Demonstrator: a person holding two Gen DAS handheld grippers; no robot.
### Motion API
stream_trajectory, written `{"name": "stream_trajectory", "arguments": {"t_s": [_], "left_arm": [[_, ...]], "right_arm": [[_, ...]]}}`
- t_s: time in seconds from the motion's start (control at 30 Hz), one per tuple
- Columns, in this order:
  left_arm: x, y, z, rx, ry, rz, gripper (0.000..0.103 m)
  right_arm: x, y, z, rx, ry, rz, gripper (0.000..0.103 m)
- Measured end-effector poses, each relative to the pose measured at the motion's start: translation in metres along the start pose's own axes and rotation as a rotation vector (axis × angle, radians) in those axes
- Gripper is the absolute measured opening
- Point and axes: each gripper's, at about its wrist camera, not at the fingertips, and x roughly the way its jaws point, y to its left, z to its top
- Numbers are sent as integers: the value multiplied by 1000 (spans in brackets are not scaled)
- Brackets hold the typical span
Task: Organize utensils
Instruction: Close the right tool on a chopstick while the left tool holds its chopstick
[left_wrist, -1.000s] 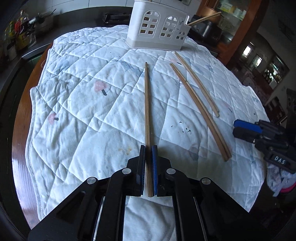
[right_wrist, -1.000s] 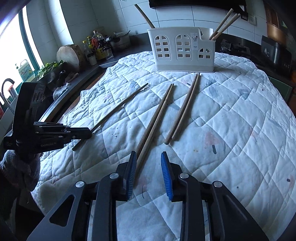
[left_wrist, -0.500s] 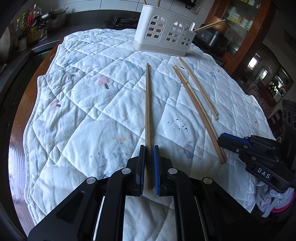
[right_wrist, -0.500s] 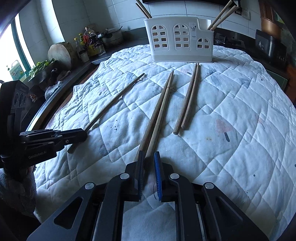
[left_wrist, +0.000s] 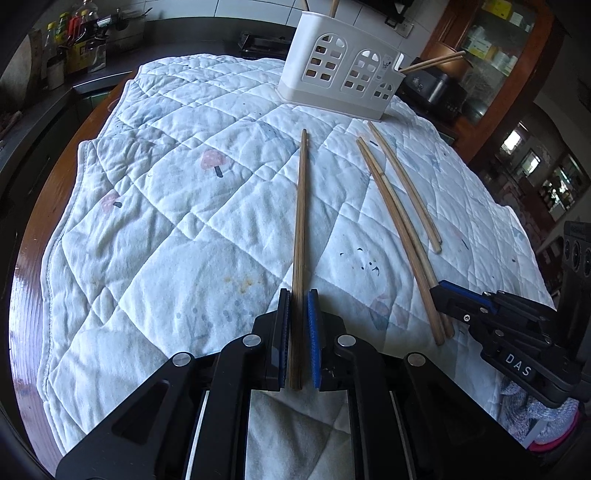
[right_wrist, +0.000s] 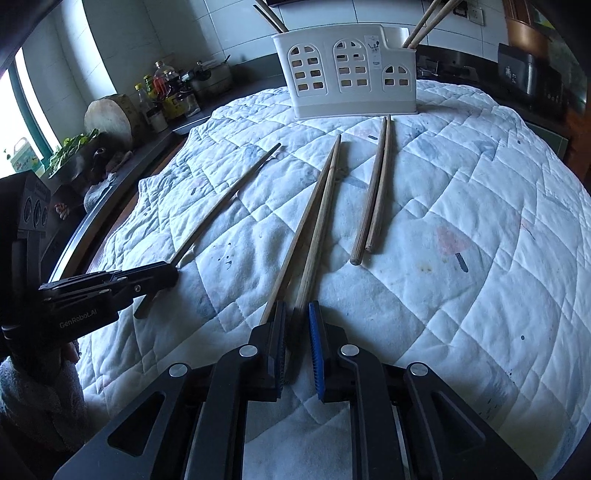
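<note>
My left gripper (left_wrist: 297, 295) is shut on the near end of the dark chopsticks (left_wrist: 301, 206), which lie flat on the quilted cloth and point at the white utensil caddy (left_wrist: 340, 74). In the right wrist view the same gripper (right_wrist: 173, 273) clamps those chopsticks (right_wrist: 229, 199) at the left. My right gripper (right_wrist: 297, 314) is shut on one stick of the middle light pair (right_wrist: 317, 214); its partner runs along the outside of the left finger. A third pair (right_wrist: 373, 195) lies loose to the right. The caddy (right_wrist: 347, 74) holds a few upright chopsticks (right_wrist: 428, 18).
The white quilted cloth (left_wrist: 166, 221) covers a round wooden table whose rim (left_wrist: 26, 258) shows at the left. A dark counter behind carries bottles (right_wrist: 162, 92) and a round wooden block (right_wrist: 110, 118). A cabinet stands at the far right.
The right gripper's jaws have gone from open to shut at the near end of the middle pair. The left gripper has kept its hold on the dark chopsticks.
</note>
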Motion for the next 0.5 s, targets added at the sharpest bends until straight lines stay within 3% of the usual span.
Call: {"name": "stream_trajectory", "arguments": {"t_s": [0.23, 0.5], "left_arm": [[4, 6, 9, -52, 22, -23, 7], [-34, -20, 22, 17, -126, -33, 6]], "right_arm": [[-10, 2, -1, -48, -32, -13, 7], [-55, 4, 14, -136, -164, -49, 7]]}}
